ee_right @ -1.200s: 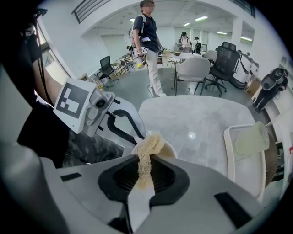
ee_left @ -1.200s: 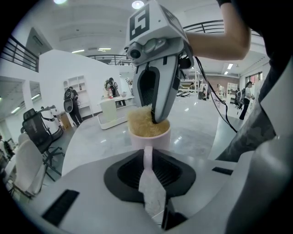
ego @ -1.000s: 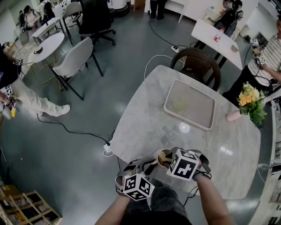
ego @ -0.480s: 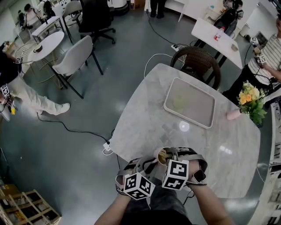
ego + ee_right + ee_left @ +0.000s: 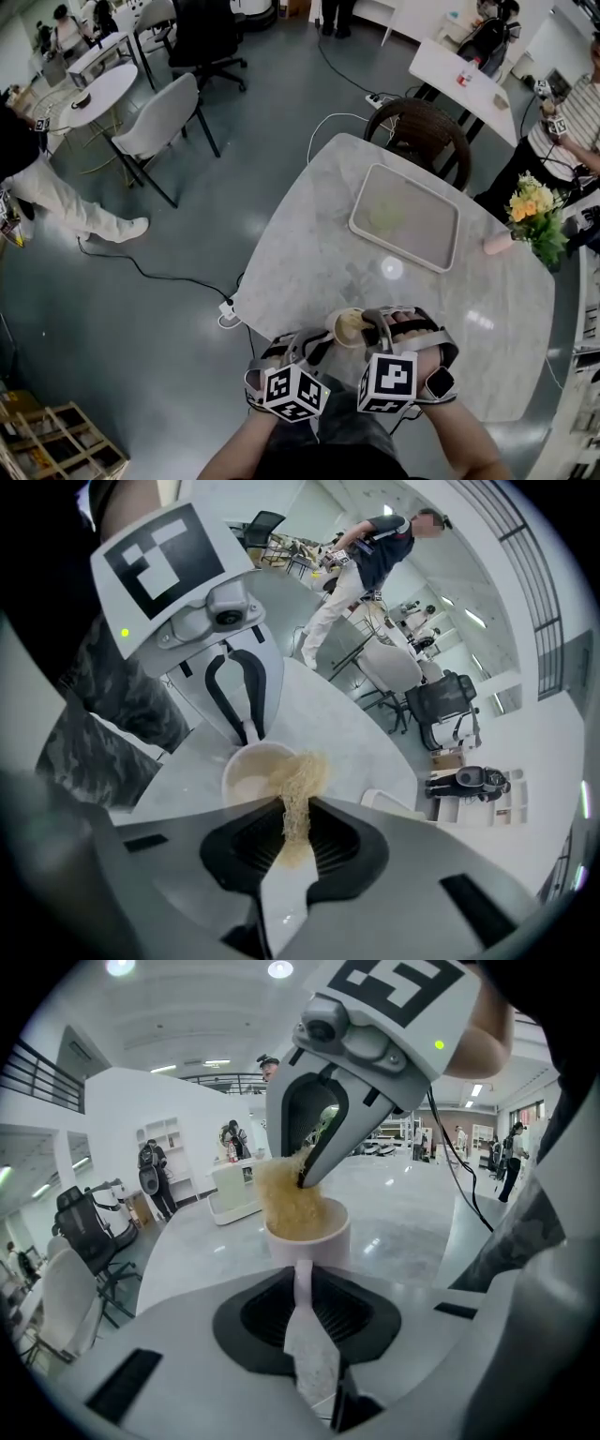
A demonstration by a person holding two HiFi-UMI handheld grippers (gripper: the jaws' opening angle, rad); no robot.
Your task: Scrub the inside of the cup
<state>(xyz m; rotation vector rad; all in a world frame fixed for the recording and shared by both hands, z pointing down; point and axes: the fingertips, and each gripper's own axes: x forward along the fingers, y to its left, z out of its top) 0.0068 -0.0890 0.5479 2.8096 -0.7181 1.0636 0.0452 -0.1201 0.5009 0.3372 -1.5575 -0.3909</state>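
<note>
Straw-coloured scrubber fibres [image 5: 301, 778], pinched in the right gripper [image 5: 294, 834], reach into the white cup [image 5: 251, 778] just ahead, while the left gripper [image 5: 317, 347] clamps its handle [image 5: 302, 1281] to steady it on the table [image 5: 323, 239].

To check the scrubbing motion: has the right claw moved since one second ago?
Yes. The right claw tipped back toward the person; its marker cube is now farther from the tray.

My cup [image 5: 307, 1237] is white, my scrubber [image 5: 298, 789] straw-yellow, my marker cubes [image 5: 294, 394] black-and-white squares. At frame centre the table [image 5: 309, 272] is pale grey-veined marble; the tray [image 5: 405, 223], upper right, is beige.
</note>
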